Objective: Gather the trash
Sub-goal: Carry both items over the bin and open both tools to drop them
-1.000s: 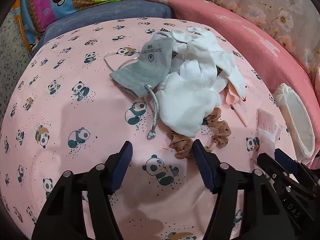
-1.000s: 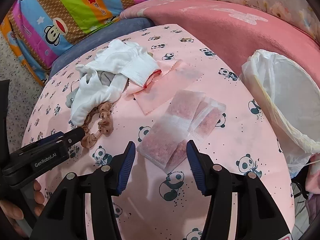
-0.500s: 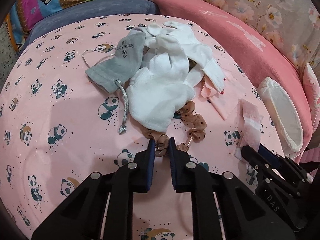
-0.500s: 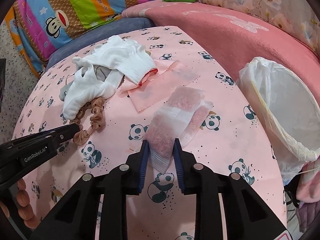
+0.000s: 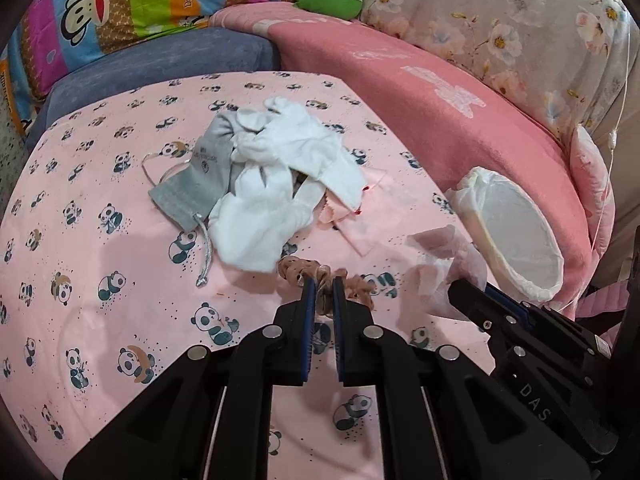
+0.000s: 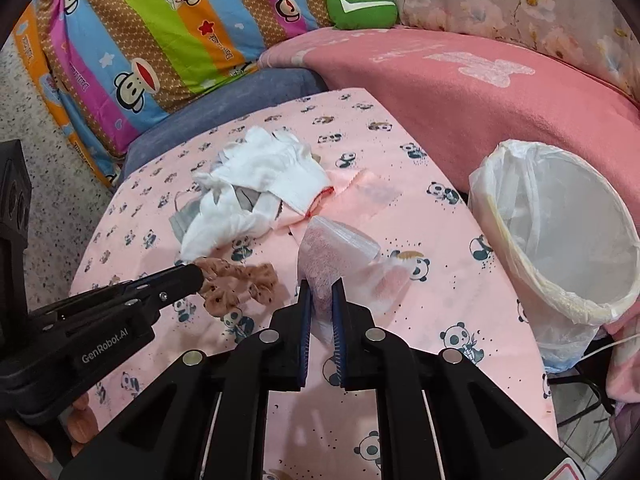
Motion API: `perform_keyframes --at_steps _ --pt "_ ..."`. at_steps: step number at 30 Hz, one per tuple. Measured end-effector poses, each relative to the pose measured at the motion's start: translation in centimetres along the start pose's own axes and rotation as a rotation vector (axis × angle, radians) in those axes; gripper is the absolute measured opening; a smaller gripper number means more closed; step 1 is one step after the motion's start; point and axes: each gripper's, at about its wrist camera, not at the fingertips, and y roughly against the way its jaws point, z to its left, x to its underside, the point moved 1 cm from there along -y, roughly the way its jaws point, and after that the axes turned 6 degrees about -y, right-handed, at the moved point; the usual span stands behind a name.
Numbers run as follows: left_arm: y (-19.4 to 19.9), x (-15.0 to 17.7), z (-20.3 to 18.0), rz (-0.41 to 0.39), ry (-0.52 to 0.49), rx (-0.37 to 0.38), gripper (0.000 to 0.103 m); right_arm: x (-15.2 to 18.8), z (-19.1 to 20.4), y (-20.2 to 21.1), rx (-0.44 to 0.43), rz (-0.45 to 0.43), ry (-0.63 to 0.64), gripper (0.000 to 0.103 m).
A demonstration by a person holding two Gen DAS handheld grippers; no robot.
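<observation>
My left gripper [image 5: 324, 280] is shut on a brown dotted scrunchie [image 5: 298, 270] and holds it just above the pink panda tablecloth [image 5: 120, 320]; the scrunchie also shows in the right wrist view [image 6: 240, 284]. My right gripper [image 6: 320, 284] is shut on a crumpled clear plastic wrapper [image 6: 332, 256] and has it lifted off the cloth; the wrapper shows in the left wrist view [image 5: 444, 256]. A bin lined with a white bag [image 6: 560, 240] stands at the table's right edge, open, right of both grippers.
A pile of white gloves [image 5: 280, 184], a grey drawstring pouch [image 5: 196, 184] and a pink cloth [image 6: 360, 196] lie at the table's middle. A pink blanket [image 5: 440, 100] and striped cushions [image 6: 160, 40] lie behind the table.
Both grippers closed, left on the scrunchie and right on the wrapper. Both then lifted their items off the cloth and pulled back.
</observation>
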Motion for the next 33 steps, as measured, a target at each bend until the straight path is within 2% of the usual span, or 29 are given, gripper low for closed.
perform_keyframes --at_steps 9,21,28,33 --pt "2.8 -3.1 -3.8 -0.095 -0.079 0.054 0.008 -3.5 -1.0 5.5 -0.043 -0.128 -0.026 0.011" --pt "3.9 -8.9 -10.6 -0.212 -0.208 0.116 0.008 -10.1 -6.5 11.0 0.008 -0.3 -0.08 0.011" --pt "3.0 -11.0 -14.8 -0.24 -0.29 0.187 0.008 -12.8 -10.9 12.2 0.054 -0.33 -0.119 0.011" --pt "2.0 -11.7 -17.4 -0.236 -0.334 0.209 0.009 -13.6 -13.8 12.3 0.098 -0.332 -0.161 0.011"
